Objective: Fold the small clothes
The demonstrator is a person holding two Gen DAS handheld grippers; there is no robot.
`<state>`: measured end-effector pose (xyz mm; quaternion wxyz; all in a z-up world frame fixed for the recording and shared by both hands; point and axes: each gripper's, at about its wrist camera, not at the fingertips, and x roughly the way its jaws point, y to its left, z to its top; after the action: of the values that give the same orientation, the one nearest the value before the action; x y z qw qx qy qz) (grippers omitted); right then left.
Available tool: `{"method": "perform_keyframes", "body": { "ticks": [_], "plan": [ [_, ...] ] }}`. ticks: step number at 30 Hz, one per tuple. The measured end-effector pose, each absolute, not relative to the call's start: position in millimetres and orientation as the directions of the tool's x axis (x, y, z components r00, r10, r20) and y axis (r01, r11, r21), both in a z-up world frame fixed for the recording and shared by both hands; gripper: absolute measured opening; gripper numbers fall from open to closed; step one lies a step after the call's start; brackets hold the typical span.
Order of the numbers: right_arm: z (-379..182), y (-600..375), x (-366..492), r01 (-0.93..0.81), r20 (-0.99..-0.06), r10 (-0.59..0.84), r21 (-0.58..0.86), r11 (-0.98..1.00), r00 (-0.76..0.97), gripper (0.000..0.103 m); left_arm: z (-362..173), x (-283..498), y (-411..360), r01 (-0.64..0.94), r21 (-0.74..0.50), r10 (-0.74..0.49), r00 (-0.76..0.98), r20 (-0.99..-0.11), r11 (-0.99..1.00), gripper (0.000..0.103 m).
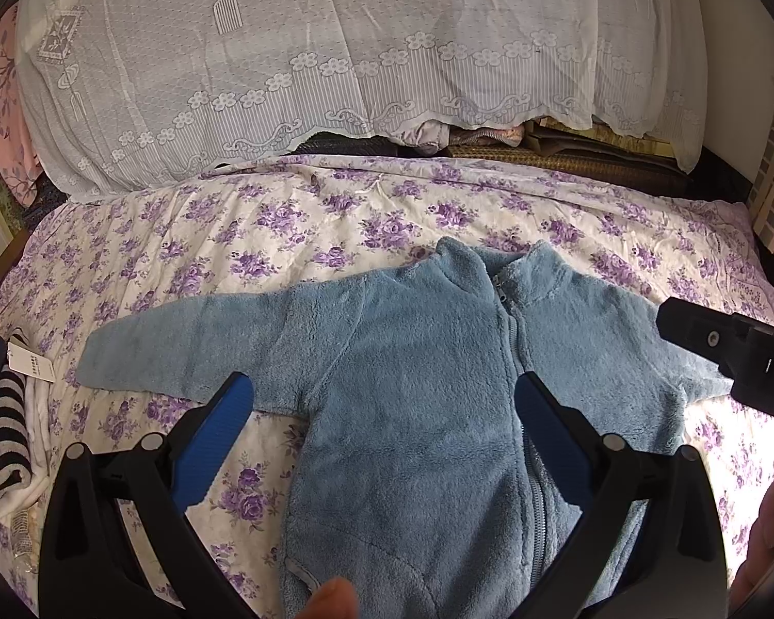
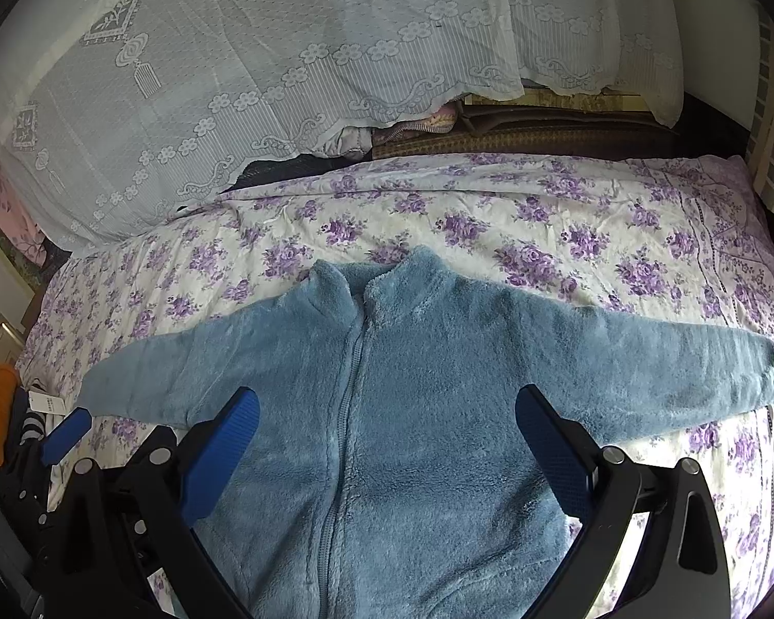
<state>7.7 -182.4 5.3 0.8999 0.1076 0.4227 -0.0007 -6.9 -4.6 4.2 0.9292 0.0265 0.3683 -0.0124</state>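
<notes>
A blue fleece jacket [image 1: 418,412] is shown spread front-up on a purple-flowered bedspread [image 1: 335,216], its zip [image 1: 511,340] closed and its collar [image 1: 490,263] directed towards a white lace cover [image 1: 284,51] draped at the far side of the bed; both sleeves are laid out sideways from the body, the left sleeve [image 1: 191,345] and the right sleeve [image 2: 645,361] each fully extended and flat; no part of the jacket is seen turned over on itself, so the folding is judged not yet begun, the garment being merely laid out and smoothed. The left gripper [image 1: 382,433] is held above the jacket's lower left half, its blue-padded fingers [image 1: 222,438] set wide apart with nothing between them; the right gripper [image 2: 387,443] is held above the jacket's middle, its fingers [image 2: 552,443] likewise spread and empty. A fingertip of the person [image 1: 330,598] is seen at the near edge of the jacket. To the left of the jacket, at the bedspread's edge, a pile of other clothes [image 1: 0,443] is seen, among them a striped piece and an orange one; whether these are already folded cannot be told. Still to be done, by judgement: both sleeves brought in across the chest, the body doubled, and the remaining garments treated.
</notes>
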Motion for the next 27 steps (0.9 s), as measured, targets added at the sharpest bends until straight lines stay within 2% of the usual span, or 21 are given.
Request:
{"method": "perform_keyframes", "body": {
  "ticks": [9,14,22,27],
  "plan": [
    [4.4,-183.2,8.0,0.092,-0.761,0.089,0.193,0.977,0.643,0.100,2.1,-7.0,-5.1,0.045,0.044,-0.002,0.725,-0.688,0.998,0.099],
    [-1.2,-178.1,11.7,0.108,-0.772,0.070,0.177,0.978,0.632,0.100,-17.9,3.2,-7.7,0.038,0.055,0.013,0.698,-0.716,0.998,0.099],
    [-75.7,-190.6,27.3,0.240,-0.880,-0.112,0.002,0.971,0.461,0.100,-89.5,42.3,-14.8,0.016,0.113,0.085,0.566,-0.820,0.993,0.099],
    [-123.2,-211.5,9.7,0.263,-0.905,-0.124,-0.013,0.965,0.407,0.100,-129.8,44.1,-22.7,0.028,0.147,0.110,0.533,-0.839,0.989,0.099]
  ]
}}
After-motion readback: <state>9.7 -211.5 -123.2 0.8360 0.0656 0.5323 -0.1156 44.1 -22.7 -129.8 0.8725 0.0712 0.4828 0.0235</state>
